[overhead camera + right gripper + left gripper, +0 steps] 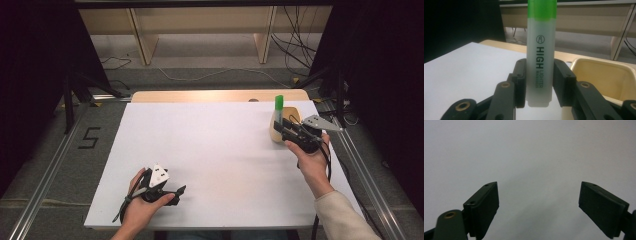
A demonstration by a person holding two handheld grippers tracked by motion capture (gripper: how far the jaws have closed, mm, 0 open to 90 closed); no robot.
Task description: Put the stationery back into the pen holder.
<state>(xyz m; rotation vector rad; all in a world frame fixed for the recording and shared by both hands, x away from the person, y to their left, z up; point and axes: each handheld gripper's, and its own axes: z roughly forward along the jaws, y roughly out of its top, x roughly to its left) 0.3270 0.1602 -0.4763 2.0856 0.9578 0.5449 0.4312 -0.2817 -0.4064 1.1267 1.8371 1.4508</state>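
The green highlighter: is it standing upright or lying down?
Upright: the highlighter stands vertical, green cap on top, clamped by the right hand-held gripper.

Recording laboratory or test bay, probably, though its dark edges are hard to read. A white-covered table (215, 150) stands between aluminium rails (45, 175) on grey carpet marked with a taped numeral 5 (89, 137). Loose cables (295, 50) trail past bare wooden shelving (200, 25).

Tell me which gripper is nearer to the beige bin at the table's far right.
Right. The right gripper sits right beside the beige bin, clamping an upright green highlighter. The left gripper rests open on the white table near the front edge, far from it.
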